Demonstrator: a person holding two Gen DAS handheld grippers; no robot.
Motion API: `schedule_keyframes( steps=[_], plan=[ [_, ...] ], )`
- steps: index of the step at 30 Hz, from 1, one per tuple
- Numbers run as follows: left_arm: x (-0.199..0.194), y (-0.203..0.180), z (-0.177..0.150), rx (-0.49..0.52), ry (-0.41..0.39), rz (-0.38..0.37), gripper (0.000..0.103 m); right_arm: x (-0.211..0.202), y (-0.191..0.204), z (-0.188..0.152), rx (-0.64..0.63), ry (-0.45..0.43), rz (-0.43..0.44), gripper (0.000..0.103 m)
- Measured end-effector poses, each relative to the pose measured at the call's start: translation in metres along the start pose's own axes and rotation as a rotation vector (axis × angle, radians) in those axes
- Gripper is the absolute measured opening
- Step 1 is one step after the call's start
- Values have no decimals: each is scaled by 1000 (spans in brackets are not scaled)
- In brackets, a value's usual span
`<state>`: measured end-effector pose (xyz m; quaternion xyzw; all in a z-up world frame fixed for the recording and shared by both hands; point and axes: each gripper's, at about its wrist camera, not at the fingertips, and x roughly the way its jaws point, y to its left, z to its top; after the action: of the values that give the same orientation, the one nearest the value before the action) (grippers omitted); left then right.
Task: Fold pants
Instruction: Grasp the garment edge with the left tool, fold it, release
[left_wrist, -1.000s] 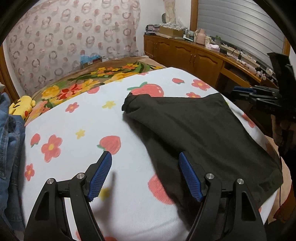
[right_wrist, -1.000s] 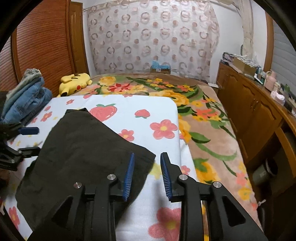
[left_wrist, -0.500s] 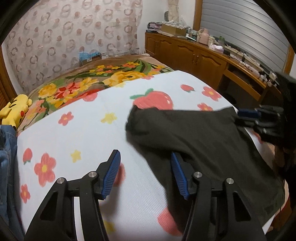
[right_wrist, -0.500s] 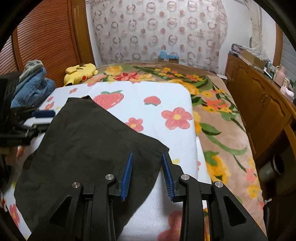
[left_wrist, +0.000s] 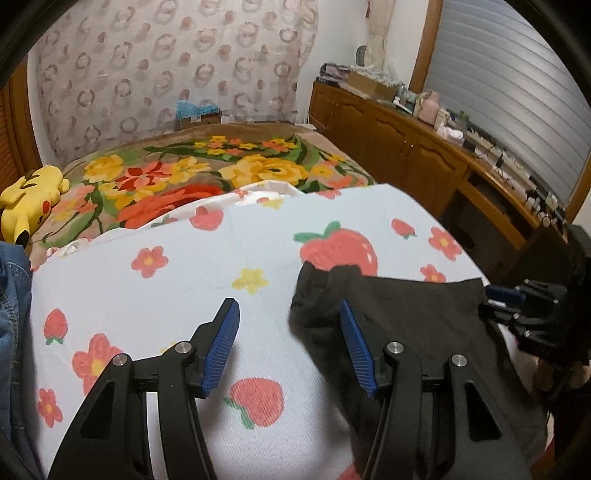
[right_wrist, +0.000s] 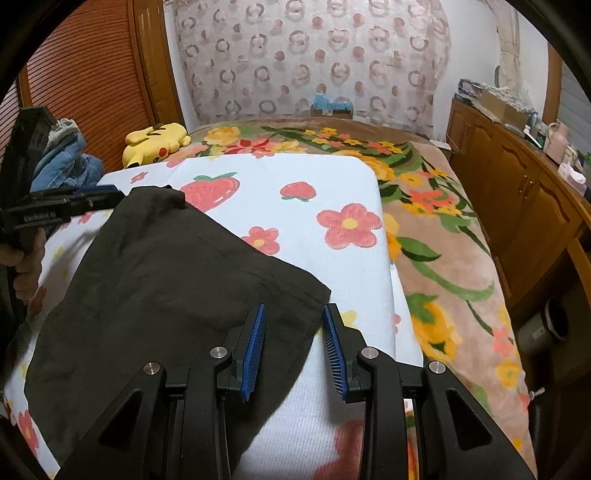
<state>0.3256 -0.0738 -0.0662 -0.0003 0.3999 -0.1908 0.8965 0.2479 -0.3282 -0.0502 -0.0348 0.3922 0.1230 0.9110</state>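
On strawberry sheet: pants edge between left tongs, half-wide; corner between right tongs, narrow, ungripped.

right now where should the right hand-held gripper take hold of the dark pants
Probably the near right corner of the dark pants, approached from the bed's right edge. The cloth lies flat on the strawberry sheet, so only edges offer a pinchable fold, and that corner already sits just ahead of the open right hand-held gripper.
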Motion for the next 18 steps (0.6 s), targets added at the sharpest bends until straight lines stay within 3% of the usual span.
schedule_keyframes(
  steps=[11,18],
  plan=[
    [27,-17,2,56,47,-37,55,-1,-3,0,-3,3,3,33],
    [26,-25,2,99,64,-75,8,-1,-5,1,-2,8,5,33]
  ],
)
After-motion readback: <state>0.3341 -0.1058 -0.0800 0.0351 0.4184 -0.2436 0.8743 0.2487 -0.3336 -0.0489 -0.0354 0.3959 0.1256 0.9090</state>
